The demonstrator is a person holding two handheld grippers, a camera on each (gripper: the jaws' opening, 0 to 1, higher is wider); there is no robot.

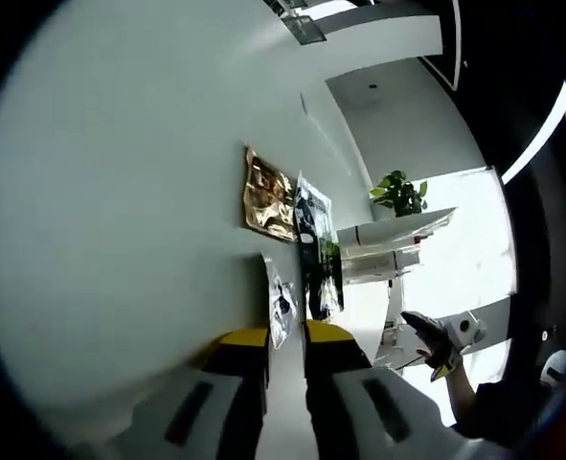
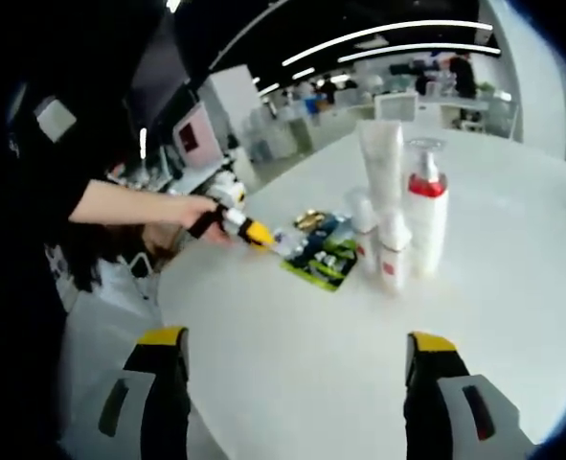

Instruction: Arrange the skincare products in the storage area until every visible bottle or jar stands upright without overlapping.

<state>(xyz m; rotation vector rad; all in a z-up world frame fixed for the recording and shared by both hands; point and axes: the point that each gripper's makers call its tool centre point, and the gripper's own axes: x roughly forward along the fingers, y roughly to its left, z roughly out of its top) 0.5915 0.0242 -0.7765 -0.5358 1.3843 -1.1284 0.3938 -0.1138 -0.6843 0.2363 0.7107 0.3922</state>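
Beside upright bottles (image 2: 402, 206), the nearly clenched left gripper (image 2: 263, 236) reaches flat sachets (image 2: 319, 251), perhaps to grip one, while the right gripper (image 2: 297, 383) gapes empty.

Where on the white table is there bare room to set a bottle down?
Bare table lies between the right gripper and the bottle cluster, and right of the red-capped bottle. Crowded: the sachets, where the left gripper reaches.
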